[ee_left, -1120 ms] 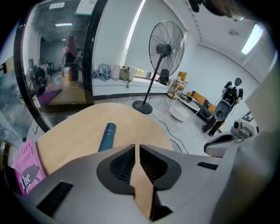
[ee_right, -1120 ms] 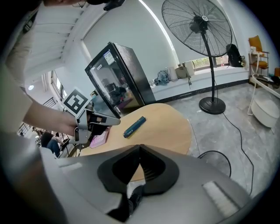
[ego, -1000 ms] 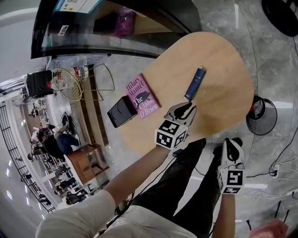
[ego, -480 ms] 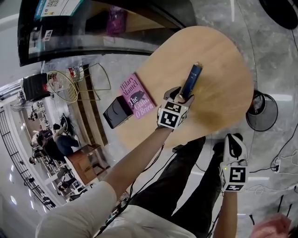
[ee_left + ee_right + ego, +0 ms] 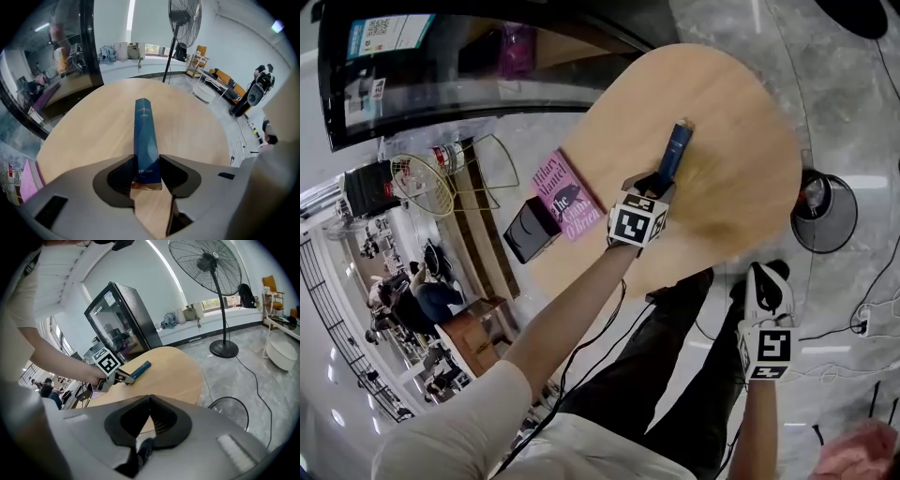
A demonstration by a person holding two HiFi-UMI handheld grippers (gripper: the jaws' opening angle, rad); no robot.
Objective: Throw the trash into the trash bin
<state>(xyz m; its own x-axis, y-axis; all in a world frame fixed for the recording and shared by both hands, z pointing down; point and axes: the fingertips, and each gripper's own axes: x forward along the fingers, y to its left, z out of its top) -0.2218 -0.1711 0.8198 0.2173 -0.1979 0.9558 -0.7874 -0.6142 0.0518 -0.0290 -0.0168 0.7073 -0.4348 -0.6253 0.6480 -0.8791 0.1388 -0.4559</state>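
A long blue pack point(image 5: 677, 148) lies on the round wooden table point(image 5: 741, 94). My left gripper point(image 5: 660, 184) points steeply down at its near end. In the left gripper view the blue pack point(image 5: 144, 136) runs away from me between the jaws of the left gripper point(image 5: 146, 171). Those jaws have just been closing, and both pads now touch its sides. The right gripper view shows the same pack point(image 5: 139, 369) in the left gripper point(image 5: 123, 378). My right gripper point(image 5: 766, 274) hangs beside the person's leg off the table's edge, and its jaws point(image 5: 150, 401) meet with nothing between them.
A pink book point(image 5: 565, 195) and a black box point(image 5: 532, 229) sit at the table's left edge. A round dark bin point(image 5: 820, 222) stands on the floor right of the table. A standing fan point(image 5: 206, 263) and a glass-fronted cabinet point(image 5: 119, 317) are beyond it.
My left gripper moved from the table's near edge up to the blue pack, sank over its near end, and its jaws now sit around it. The right gripper stayed in place.
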